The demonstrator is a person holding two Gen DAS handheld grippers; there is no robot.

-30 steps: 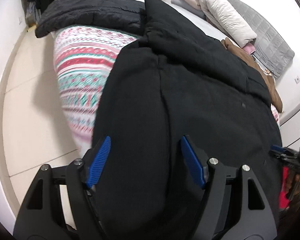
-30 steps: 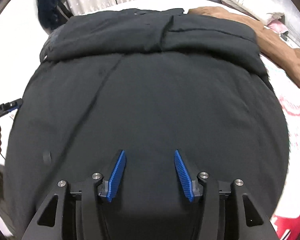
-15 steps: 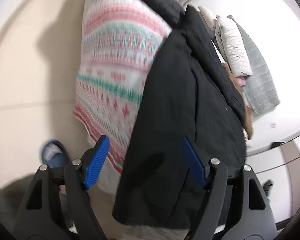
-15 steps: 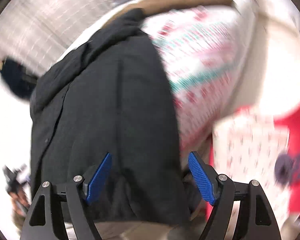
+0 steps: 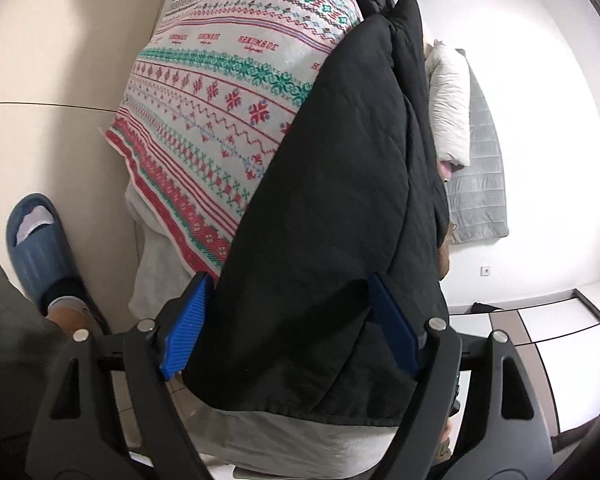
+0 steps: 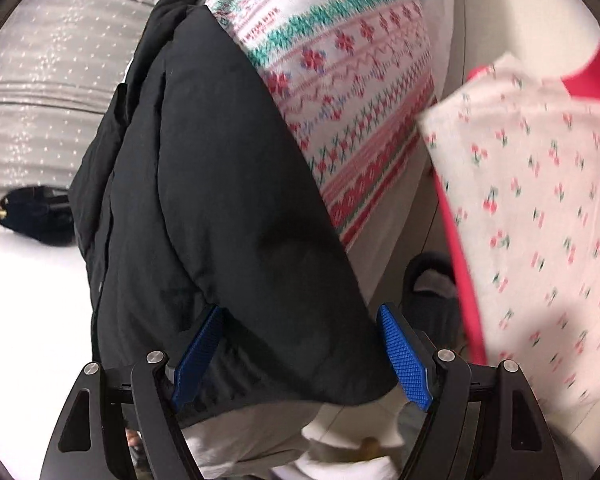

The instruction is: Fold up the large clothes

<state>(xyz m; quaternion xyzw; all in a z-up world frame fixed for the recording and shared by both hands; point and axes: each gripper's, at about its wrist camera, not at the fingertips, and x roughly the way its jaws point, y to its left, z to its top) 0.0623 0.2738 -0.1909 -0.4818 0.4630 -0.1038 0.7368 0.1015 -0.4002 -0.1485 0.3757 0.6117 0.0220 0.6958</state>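
Note:
A large black padded coat [image 5: 340, 208] lies on a bed, its lower hem hanging over the bed's near edge. It also shows in the right wrist view [image 6: 204, 184]. My left gripper [image 5: 288, 324] is open, its blue pads either side of the coat's hem, one blue fingertip [image 5: 188, 320] at the coat's left edge. My right gripper [image 6: 300, 356] is open too, the hem between its pads, one blue fingertip [image 6: 404, 356] clear of the cloth on the right.
A patterned red, green and white blanket [image 5: 228, 92] covers the bed. Pillows [image 5: 448, 100] and a grey quilt [image 5: 480, 176] lie at the far end. A foot in a blue slipper [image 5: 40, 240] stands on the floor. Cherry-print cloth [image 6: 540, 220] is at the right.
Both grippers have swung from above the coat down to the bed's near edge, now facing the hanging hem. Both stay open.

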